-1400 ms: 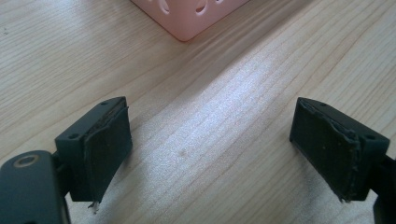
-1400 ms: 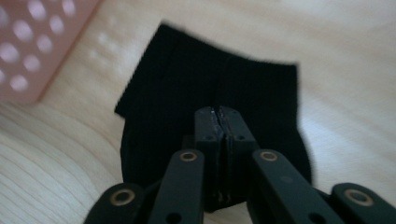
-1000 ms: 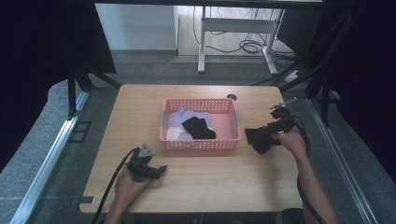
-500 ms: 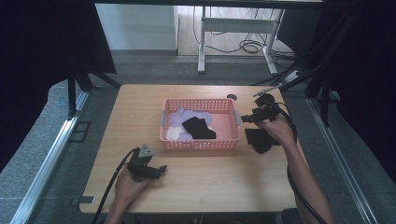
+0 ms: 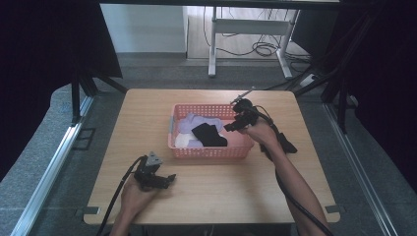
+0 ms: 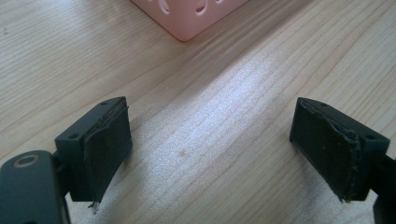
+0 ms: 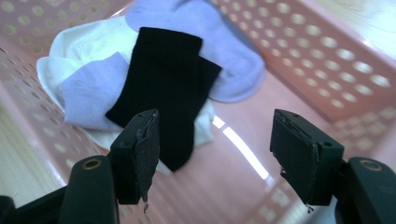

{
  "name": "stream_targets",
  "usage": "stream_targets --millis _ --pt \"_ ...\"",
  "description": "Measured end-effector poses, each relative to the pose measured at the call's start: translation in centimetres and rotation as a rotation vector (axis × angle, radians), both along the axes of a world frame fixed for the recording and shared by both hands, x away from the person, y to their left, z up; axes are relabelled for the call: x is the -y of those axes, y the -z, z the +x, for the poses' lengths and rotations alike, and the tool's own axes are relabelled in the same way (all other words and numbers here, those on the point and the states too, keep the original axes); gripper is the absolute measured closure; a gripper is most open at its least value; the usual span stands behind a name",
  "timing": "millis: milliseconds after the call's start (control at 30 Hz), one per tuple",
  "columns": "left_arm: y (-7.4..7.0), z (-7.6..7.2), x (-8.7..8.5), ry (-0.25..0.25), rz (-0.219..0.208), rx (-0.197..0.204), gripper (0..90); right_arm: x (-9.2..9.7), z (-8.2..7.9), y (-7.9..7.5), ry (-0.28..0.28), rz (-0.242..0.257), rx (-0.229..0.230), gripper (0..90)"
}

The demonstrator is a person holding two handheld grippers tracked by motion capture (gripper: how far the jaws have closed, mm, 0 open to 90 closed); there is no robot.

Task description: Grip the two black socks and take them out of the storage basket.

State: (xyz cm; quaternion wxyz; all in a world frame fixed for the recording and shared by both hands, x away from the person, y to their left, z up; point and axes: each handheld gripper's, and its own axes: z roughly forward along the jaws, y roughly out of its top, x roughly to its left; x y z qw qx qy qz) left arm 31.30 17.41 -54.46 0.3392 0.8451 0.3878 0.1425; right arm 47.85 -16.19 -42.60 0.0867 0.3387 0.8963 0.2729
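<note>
Black sock atop white and lilac socks in pink basket, right gripper jaws wide, empty

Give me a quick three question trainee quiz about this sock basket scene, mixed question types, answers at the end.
1. True or false: the right gripper is clamped on the black sock.
2. Which colour is the basket? A green, B pink, C blue.
3. Fill in: the left gripper is over bare ____.

Key: 1 false, its jaws are open and empty above the basket. 2 B. 3 table.
</note>
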Motion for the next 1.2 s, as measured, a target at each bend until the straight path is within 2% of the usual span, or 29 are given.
stream_targets --millis 100,300,467,567,667,767,867,900,933,1000,1033,1200 --pt "0.0 0.0 0.0 0.000 0.000 0.000 12.5 -2.1 0.5 1.2 -0.029 -0.008 -0.022 34.0" --pt "0.0 0.0 0.0 0.001 0.001 0.000 12.5 -4.2 1.3 3.4 -0.060 -0.029 -0.054 34.9" --pt "0.0 0.0 0.0 0.001 0.000 -0.001 12.5 -5.0 2.3 5.3 -0.051 -0.055 -0.072 37.0" --pt "0.0 0.0 0.0 0.000 -0.001 -0.002 12.5 -5.2 2.8 5.8 -0.046 -0.060 -0.077 38.2" --pt "0.0 0.0 0.0 0.001 -0.001 -0.001 12.5 -5.8 3.4 7.1 -0.037 -0.074 -0.103 40.3" --pt "0.0 0.0 0.0 0.001 0.000 -0.001 12.5 -6.4 3.5 8.1 -0.052 -0.105 -0.120 47.6" --pt "0.0 0.0 0.0 0.001 0.000 -0.001 12.5 -6.4 3.5 8.0 -0.048 -0.075 -0.152 66.0" --pt "0.0 0.0 0.0 0.001 0.000 0.000 12.5 -6.4 3.5 8.0 -0.048 -0.075 -0.152 66.0" --pt "0.0 0.0 0.0 0.001 -0.001 -0.001 12.5 -6.4 3.4 7.9 -0.058 -0.081 -0.143 76.8" --pt "0.0 0.0 0.0 0.001 -0.001 -0.001 12.5 -6.5 3.3 7.8 -0.058 -0.087 -0.142 79.2" --pt "0.0 0.0 0.0 0.000 -0.001 -0.001 12.5 -6.4 3.1 7.5 -0.073 -0.093 -0.115 82.5" --pt "0.0 0.0 0.0 0.001 -0.001 -0.001 12.5 -6.2 3.1 6.3 -0.075 -0.057 -0.092 83.2"
